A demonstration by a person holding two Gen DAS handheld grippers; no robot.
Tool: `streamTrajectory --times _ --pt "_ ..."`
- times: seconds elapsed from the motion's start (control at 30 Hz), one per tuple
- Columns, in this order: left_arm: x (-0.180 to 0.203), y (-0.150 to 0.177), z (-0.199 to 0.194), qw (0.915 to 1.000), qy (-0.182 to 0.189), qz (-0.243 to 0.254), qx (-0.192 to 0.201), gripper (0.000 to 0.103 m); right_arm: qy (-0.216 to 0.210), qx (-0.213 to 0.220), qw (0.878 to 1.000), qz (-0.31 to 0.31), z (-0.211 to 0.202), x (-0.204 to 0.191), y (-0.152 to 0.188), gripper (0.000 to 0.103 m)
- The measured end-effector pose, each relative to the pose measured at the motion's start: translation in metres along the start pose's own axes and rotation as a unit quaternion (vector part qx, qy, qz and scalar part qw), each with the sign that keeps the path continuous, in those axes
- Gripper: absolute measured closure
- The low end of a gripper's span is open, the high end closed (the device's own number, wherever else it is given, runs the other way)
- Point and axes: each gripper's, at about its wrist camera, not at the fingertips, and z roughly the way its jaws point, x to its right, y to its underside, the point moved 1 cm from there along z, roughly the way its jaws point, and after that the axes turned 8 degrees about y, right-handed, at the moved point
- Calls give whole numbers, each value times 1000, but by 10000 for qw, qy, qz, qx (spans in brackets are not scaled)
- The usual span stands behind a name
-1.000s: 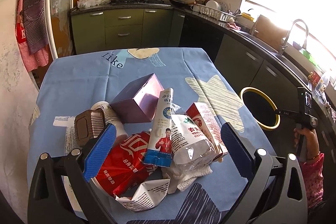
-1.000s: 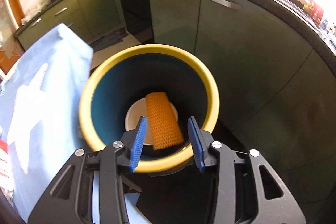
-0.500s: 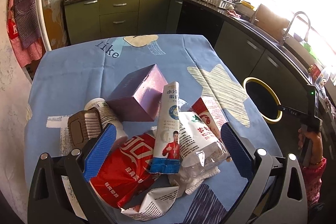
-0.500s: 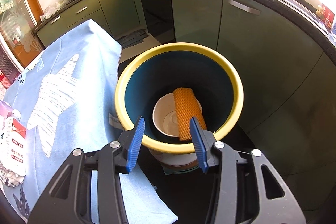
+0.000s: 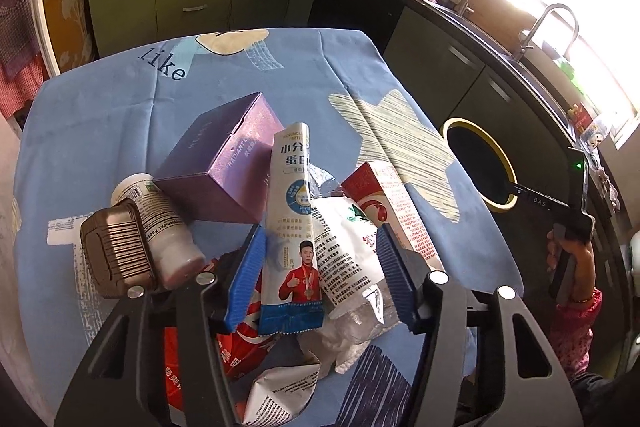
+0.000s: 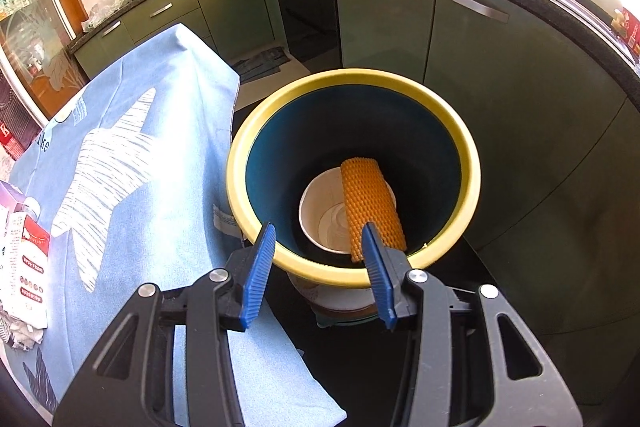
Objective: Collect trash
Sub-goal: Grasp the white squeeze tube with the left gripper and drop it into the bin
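A heap of trash lies on the blue tablecloth [image 5: 100,115]: a purple box [image 5: 224,167], a white bottle [image 5: 160,223], a brown ribbed pack [image 5: 114,253], a red bag [image 5: 240,351], a tall white-and-blue pouch [image 5: 294,227], a white pouch [image 5: 346,247] and a red-and-white carton [image 5: 394,203]. My left gripper [image 5: 320,279] is open with its jaws on either side of the two pouches. My right gripper [image 6: 318,265] is open and empty above the near rim of the yellow-rimmed blue bin [image 6: 352,83], which holds a white cup [image 6: 328,223] and an orange foam net [image 6: 370,205].
The bin [image 5: 502,163] stands on the dark floor off the table's right edge. Green cabinets [image 6: 400,15] and a counter with a sink [image 5: 552,27] run behind it. The person's right hand [image 5: 572,255] holds the right gripper's handle beside the table.
My left gripper has come down and forward onto the heap and its jaws have narrowed around the two pouches. My right gripper has drawn back and up from the bin mouth.
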Motion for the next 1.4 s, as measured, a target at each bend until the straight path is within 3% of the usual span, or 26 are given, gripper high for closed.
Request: streamTrajectory --times 0.27,0.43,0.8,1.07,1.27,1.4 --pt "-14 -1 8 9996 -152 -186 -126 50 -43 -36 10000 -76 4 -6 0 60" --pt "-12 -2 11 9998 -57 -134 -120 76 -96 -37 9999 -104 3 -10 0 60" --pt "15 -11 -18 9992 -167 228 277 79 -201 55 9998 -63 -5 -6 2 60" --pt "103 -39 -11 9936 432 999 303 79 -205 166 9994 229 -10 21 6 60" --pt "194 -53 51 9831 1044 1503 -112 79 -103 197 9976 658 -10 62 16 60" --pt "253 -66 113 9751 1173 1818 -478 79 -13 216 9947 1007 -11 95 25 60"
